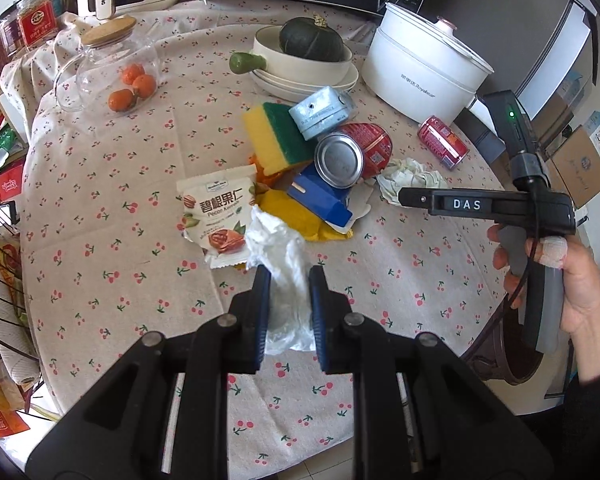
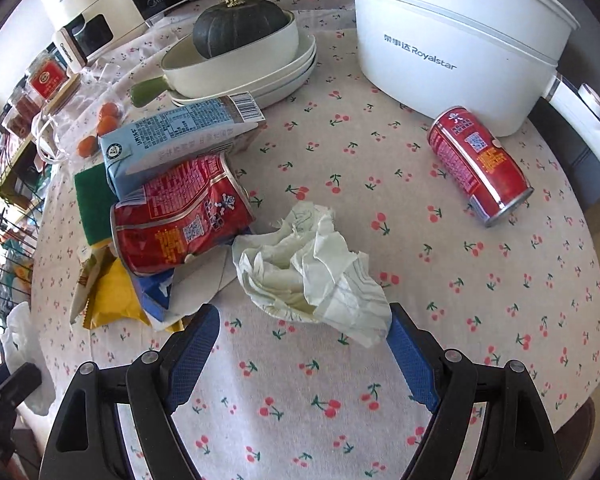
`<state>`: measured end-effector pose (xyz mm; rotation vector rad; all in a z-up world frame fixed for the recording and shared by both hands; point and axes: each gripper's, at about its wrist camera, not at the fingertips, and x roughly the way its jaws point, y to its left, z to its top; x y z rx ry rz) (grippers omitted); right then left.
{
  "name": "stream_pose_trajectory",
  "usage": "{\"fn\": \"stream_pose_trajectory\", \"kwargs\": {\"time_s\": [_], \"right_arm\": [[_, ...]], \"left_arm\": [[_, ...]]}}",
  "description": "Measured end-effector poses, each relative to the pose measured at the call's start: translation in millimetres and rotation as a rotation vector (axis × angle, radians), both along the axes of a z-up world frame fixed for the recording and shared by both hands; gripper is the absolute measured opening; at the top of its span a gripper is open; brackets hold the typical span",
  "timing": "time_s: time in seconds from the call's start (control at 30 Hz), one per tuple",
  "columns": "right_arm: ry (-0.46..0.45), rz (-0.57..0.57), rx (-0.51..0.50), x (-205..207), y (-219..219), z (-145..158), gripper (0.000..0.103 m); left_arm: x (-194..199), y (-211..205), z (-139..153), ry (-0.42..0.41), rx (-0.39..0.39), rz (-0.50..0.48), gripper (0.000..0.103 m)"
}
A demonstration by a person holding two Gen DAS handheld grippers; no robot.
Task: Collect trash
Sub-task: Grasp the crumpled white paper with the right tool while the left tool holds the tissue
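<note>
Left hand-held gripper (image 1: 287,280): blue pads pressed together on a thin, crumpled white plastic film (image 1: 284,276), which hangs between them and trails back toward the pile on the round surface covered in cherry-print cloth (image 1: 100,208). Right hand-held gripper (image 2: 302,320): jaws spread wide, empty, poised over a crumpled ball of pale white-green paper (image 2: 312,268) that lies on the cloth between the two pads; the right pad appears to touch or overlap its lower corner, the left pad stands clear. Remaining trash sits just left of the paper: a dented red drink can (image 2: 180,216) under a light-blue carton (image 2: 180,140), a blue-and-white box (image 1: 320,200), a yellow wrapper (image 2: 116,296) and a white pecan snack pouch (image 1: 216,216); a second red can (image 2: 480,164) lies apart near the white electric pot (image 2: 452,40). Risks, as judged: the film is limp and slippery, and its upper edge lies close against the pouch, so lifting could drag the pouch along or let the film slide out. The paper ball is springy and lopsided; closing off-centre may only nip a flap and tear it or leave the bulk behind. A sideways sweep could nudge the dented can, which looks propped loosely and may roll. The yellow-green sponge (image 1: 276,136) is arguably not trash and should not be swept up.
</note>
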<state>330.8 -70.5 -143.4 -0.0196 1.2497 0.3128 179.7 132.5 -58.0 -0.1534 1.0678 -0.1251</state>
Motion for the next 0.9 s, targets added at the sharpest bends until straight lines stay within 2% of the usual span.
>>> {"fn": "stream_pose_trajectory", "kwargs": {"time_s": [0.23,0.27,0.33,0.43,0.63,0.9], "right_arm": [[-0.002,-0.024,-0.01,12.6,6.3,-12.6,0.083],[0.001,-0.021,-0.01,12.6,6.8,-13.3,0.08],[0.01,-0.006,-0.009,11.9,9.3,-14.6,0.067],[0.004,0.017,-0.02,4.4,9.0,-12.3,0.063],[0.001,0.041,-0.041,-18.7,-8.5,1.8,0.062],[-0.035,0.025,-0.041,-61.7,-57.3,34.1,0.062]], "left_arm": [[1.9,-0.8,0.2,0.003,-0.017,-0.002,0.021],[2.2,-1.7,0.0,0.003,-0.017,-0.003,0.021],[2.5,-3.8,-0.4,0.005,-0.017,-0.007,0.021],[2.1,-7.1,-1.4,0.008,-0.012,-0.013,0.021],[-0.3,-16.0,-0.8,0.003,-0.007,-0.03,0.021],[-6.8,-39.0,0.9,-0.003,-0.01,-0.077,0.021]]}}
